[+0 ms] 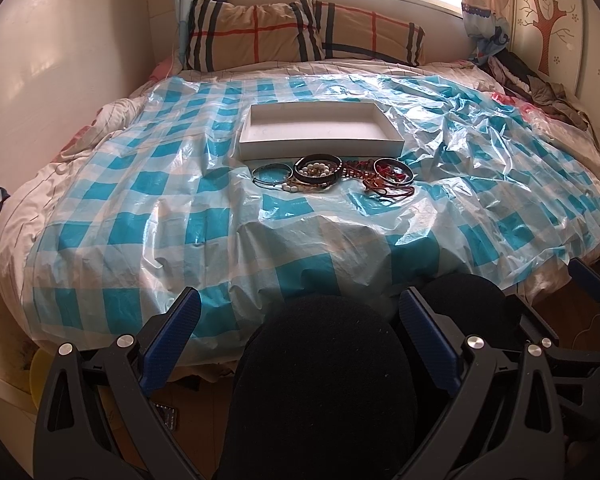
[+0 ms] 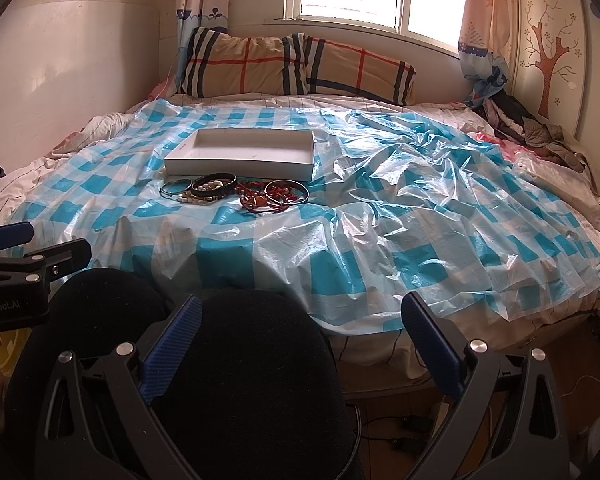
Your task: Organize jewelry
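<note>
A white shallow box [image 1: 320,132] [image 2: 240,152] lies open on the bed's blue-checked plastic sheet [image 1: 140,200]. In front of it lies a pile of jewelry [image 1: 332,174] [image 2: 236,192]: thin dark bangles at the left, a black bracelet around white beads in the middle, red cords and a dark bangle at the right. My left gripper [image 1: 300,336] is open and empty, low over my dark-clothed knee, well short of the jewelry. My right gripper [image 2: 302,344] is open and empty too, over the other knee. The left gripper also shows at the right wrist view's left edge [image 2: 8,236].
Two plaid pillows [image 1: 300,36] lean under the window at the bed's head. Crumpled clothes [image 1: 540,84] lie at the bed's far right by a tree-decorated wardrobe. A white panel [image 1: 60,60] stands at the left. My knees [image 2: 240,380] fill the near foreground.
</note>
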A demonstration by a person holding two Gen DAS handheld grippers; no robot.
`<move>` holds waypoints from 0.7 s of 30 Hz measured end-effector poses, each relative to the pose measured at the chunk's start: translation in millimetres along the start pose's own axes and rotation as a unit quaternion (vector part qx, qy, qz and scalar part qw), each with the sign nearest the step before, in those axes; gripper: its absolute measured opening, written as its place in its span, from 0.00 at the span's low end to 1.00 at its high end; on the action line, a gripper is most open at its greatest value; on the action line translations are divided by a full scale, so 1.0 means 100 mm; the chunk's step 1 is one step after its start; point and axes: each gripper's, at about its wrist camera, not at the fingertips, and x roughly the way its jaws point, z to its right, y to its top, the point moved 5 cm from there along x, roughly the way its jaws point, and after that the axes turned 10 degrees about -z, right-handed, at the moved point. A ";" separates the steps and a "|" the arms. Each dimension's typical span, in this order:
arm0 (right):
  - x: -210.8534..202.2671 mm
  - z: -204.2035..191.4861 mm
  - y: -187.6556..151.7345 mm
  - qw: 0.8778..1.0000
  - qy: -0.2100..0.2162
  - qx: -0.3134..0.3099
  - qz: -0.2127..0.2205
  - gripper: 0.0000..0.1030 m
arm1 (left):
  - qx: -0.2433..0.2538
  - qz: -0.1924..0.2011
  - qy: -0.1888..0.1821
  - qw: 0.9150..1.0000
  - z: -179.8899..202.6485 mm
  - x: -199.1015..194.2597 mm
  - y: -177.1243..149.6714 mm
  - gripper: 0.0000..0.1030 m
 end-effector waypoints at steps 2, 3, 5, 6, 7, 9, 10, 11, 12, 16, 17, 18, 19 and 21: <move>0.00 0.00 0.00 1.000 -0.001 0.000 0.000 0.93 | 0.000 -0.001 0.000 1.000 0.00 0.00 0.00 0.93; 0.00 0.00 0.00 1.000 -0.001 -0.001 0.001 0.93 | 0.000 0.000 0.000 1.000 0.00 0.00 0.00 0.93; 0.00 0.00 0.00 1.000 -0.001 0.000 0.000 0.93 | 0.000 0.000 0.000 1.000 0.00 0.00 0.00 0.93; 0.00 0.00 0.00 1.000 -0.001 -0.001 0.001 0.93 | 0.000 0.000 0.000 1.000 0.00 0.00 -0.01 0.93; -0.01 0.00 0.00 1.000 -0.001 -0.001 0.001 0.93 | 0.000 0.000 0.000 1.000 0.00 0.00 0.00 0.93; 0.00 0.00 0.00 1.000 -0.001 -0.001 0.002 0.93 | 0.000 0.000 0.000 1.000 0.00 0.00 0.00 0.93; 0.00 0.01 0.00 1.000 -0.001 -0.001 0.001 0.93 | 0.000 0.000 0.000 1.000 0.00 0.00 0.00 0.93; -0.01 0.01 0.01 1.000 -0.002 -0.001 0.002 0.93 | 0.000 0.000 0.000 1.000 0.00 0.00 0.00 0.93; -0.01 0.01 0.01 1.000 -0.003 -0.002 0.003 0.93 | 0.000 0.000 0.000 1.000 0.00 0.00 0.00 0.93; -0.01 0.01 0.01 1.000 -0.002 -0.002 0.003 0.93 | 0.000 0.000 0.000 1.000 0.00 0.00 0.01 0.93; -0.01 0.01 0.01 1.000 -0.003 -0.002 0.004 0.93 | 0.000 -0.001 0.000 1.000 0.00 0.00 0.01 0.93; -0.01 0.01 0.00 1.000 -0.003 -0.002 0.004 0.93 | 0.000 -0.001 0.000 1.000 0.00 0.00 0.00 0.93; -0.01 0.01 0.00 1.000 -0.002 -0.002 0.003 0.93 | 0.000 -0.001 0.000 1.000 0.00 0.00 0.01 0.93; -0.01 0.01 0.00 1.000 -0.002 -0.002 0.003 0.93 | 0.000 -0.001 0.000 1.000 -0.01 0.00 0.01 0.93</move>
